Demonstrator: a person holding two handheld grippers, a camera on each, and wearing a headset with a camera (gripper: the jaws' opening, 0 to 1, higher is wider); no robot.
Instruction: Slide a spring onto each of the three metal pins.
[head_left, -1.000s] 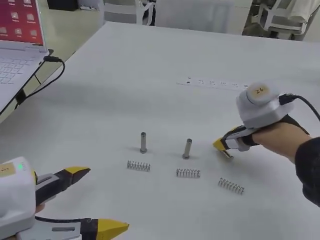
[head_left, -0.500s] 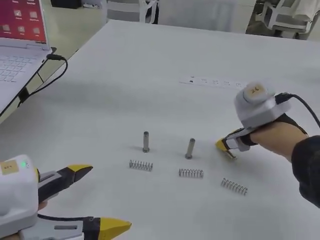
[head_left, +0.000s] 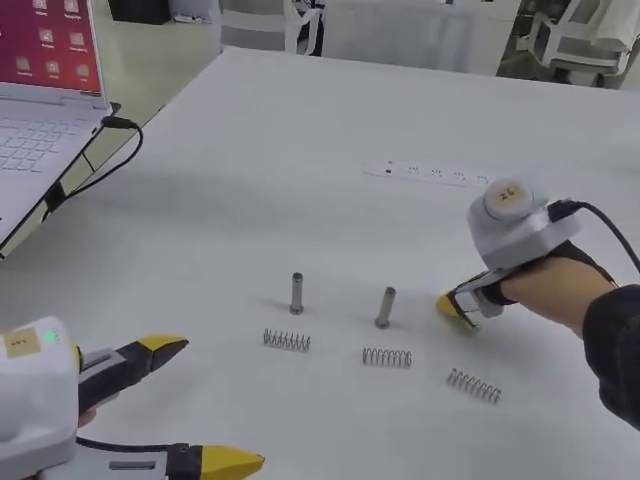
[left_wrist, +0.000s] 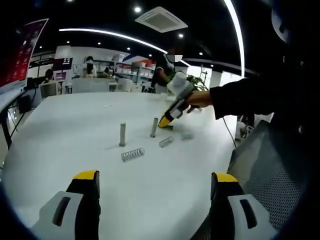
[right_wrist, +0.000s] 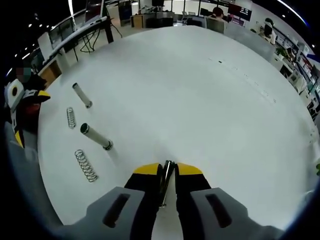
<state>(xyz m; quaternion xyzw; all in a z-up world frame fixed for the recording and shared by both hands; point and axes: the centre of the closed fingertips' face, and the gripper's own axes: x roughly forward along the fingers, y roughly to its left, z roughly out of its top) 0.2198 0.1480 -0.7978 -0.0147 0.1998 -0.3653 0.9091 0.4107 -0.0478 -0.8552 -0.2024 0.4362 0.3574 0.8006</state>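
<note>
Hardly anything has moved since the earlier frame: the head view has shifted slightly with the camera, but both tools, the pins and the springs keep the same places relative to one another. On the white desk (head_left: 300, 170) two metal pins stand upright side by side, the left pin (head_left: 297, 293) and the middle pin (head_left: 386, 307). Three springs lie flat in a row on the near side of them: the left spring (head_left: 287, 341) just in front of the left pin, the middle spring (head_left: 387, 357) just in front of the middle pin, and the right spring (head_left: 474, 386) further right, apart from both. None of the springs sits on a pin. The right tool (head_left: 452, 306) is low at the desk just to the right of the middle pin, its yellow-tipped jaws clamped on the third pin (right_wrist: 165, 182), which runs along the gap between them; whether the pin's end touches the desk cannot be made out. The left tool (head_left: 207, 403) hovers at the near left edge, jaws spread wide with nothing between them, well apart from the pins. A laptop (head_left: 40, 100) with its cable (head_left: 100, 165) sits at the far left, and a white power strip (head_left: 430, 173) lies beyond the pins.
</note>
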